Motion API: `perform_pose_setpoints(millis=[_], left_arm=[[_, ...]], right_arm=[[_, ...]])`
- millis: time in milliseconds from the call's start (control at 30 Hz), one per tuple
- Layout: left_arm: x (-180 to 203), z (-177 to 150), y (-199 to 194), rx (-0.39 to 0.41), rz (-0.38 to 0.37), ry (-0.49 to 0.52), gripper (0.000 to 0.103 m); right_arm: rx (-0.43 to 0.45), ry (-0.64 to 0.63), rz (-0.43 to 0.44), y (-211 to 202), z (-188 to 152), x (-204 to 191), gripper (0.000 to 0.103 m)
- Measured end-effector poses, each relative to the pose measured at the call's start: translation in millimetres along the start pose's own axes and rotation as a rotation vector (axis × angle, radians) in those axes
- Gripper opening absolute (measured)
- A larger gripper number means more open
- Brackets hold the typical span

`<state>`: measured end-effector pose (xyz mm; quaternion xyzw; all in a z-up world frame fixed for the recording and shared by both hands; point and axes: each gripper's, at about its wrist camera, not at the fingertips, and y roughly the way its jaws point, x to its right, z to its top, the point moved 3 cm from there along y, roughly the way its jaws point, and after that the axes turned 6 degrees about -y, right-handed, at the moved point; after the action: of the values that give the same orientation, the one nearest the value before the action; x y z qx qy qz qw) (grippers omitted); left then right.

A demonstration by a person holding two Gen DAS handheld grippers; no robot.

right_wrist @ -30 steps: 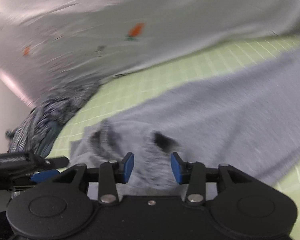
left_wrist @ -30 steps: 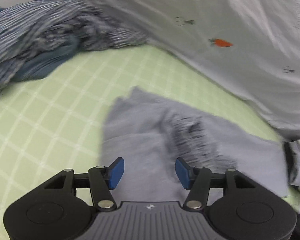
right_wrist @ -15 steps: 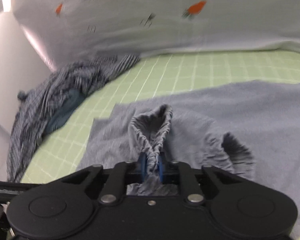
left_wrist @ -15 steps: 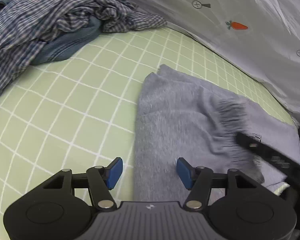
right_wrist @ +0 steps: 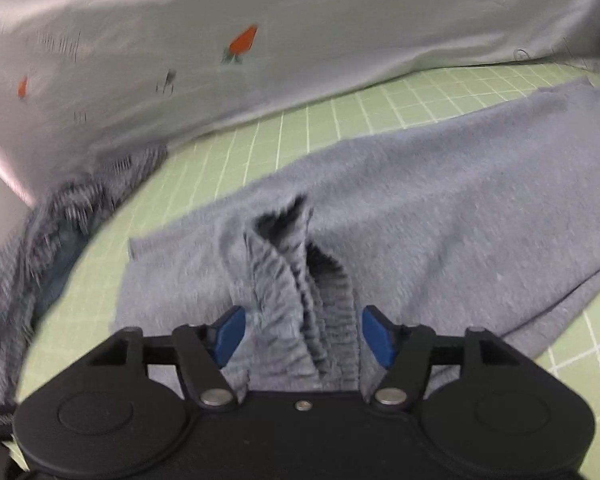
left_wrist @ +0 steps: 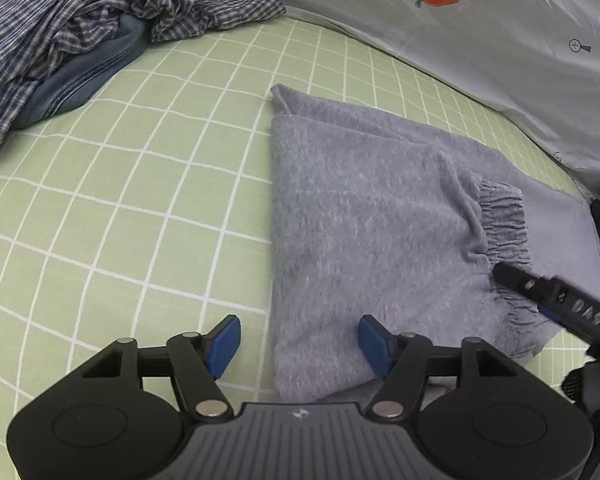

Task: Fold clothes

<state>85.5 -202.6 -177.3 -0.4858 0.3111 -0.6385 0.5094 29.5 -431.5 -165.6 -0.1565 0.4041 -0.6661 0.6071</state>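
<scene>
Left wrist view: the left gripper point(left_wrist: 298, 338) is wide open over the folded grey fleece trousers point(left_wrist: 364, 216) lying on the green checked sheet point(left_wrist: 120, 200); the right gripper point(right_wrist: 302, 334) is open too, holding nothing, its jaws either side of the elastic waistband point(right_wrist: 300, 288)

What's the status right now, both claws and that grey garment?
Left gripper open over grey sweatpants. Right gripper open around the elastic cuff. Plaid pile well clear.
</scene>
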Motion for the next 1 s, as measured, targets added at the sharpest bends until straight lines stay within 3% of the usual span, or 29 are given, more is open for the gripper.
perform_pose_setpoints(millis=[133,200,233,300,333,467,567,700,733,767,833,900,967,1000], left_arm=[[-0.2,-1.5,1.5,-0.001,0.014,-0.003,0.066],[-0.7,-2.1,2.5,-0.003,0.020,-0.006,0.067],[-1.0,-2.9,2.7,-0.003,0.022,-0.008,0.067],[-0.2,-4.4,1.8,-0.002,0.026,-0.001,0.068],[0.6,-4.8,1.9,-0.002,0.029,0.004,0.069],[4.5,-7.8,2.5,-0.006,0.036,0.035,0.073],[7.5,-10.9,2.7,-0.008,0.048,0.069,0.074],[8.7,-13.4,2.8,-0.014,0.068,0.102,0.076],[8.6,-14.3,2.9,-0.016,0.075,0.112,0.078],[8.7,-15.3,3.0,-0.017,0.081,0.121,0.080],[9.6,-18.0,4.1,-0.015,0.095,0.137,0.083],[10.9,-20.1,4.5,-0.016,0.109,0.143,0.085],[11.3,-21.5,4.6,-0.019,0.124,0.133,0.087],[11.2,-22.1,4.3,-0.022,0.130,0.126,0.088]], right_arm=[[-0.014,-0.020,-0.002,4.6,-3.1,-1.5,0.075],[-0.020,-0.030,-0.004,7.0,-4.7,-2.2,0.058],[-0.024,-0.035,-0.004,8.1,-5.5,-2.5,0.045],[-0.031,-0.044,-0.005,10.5,-7.0,-3.3,0.033],[-0.014,-0.043,0.001,6.6,-3.7,-2.5,0.021],[0.092,-0.072,0.009,-15.1,16.4,-3.2,0.011],[0.118,-0.134,-0.026,-18.5,25.9,-3.2,0.011],[0.024,-0.092,-0.066,-2.5,17.1,13.6,0.020],[0.017,-0.072,-0.069,-3.0,13.2,16.5,0.028],[0.015,-0.073,-0.088,-4.4,9.7,17.4,0.043],[0.006,-0.100,-0.125,-6.0,3.0,17.0,0.055],[-0.010,-0.113,-0.141,-6.1,-1.2,18.4,0.061],[-0.018,-0.100,-0.137,-6.7,-2.6,25.4,0.081],[-0.019,-0.102,-0.138,-9.3,-3.8,28.1,0.086]])
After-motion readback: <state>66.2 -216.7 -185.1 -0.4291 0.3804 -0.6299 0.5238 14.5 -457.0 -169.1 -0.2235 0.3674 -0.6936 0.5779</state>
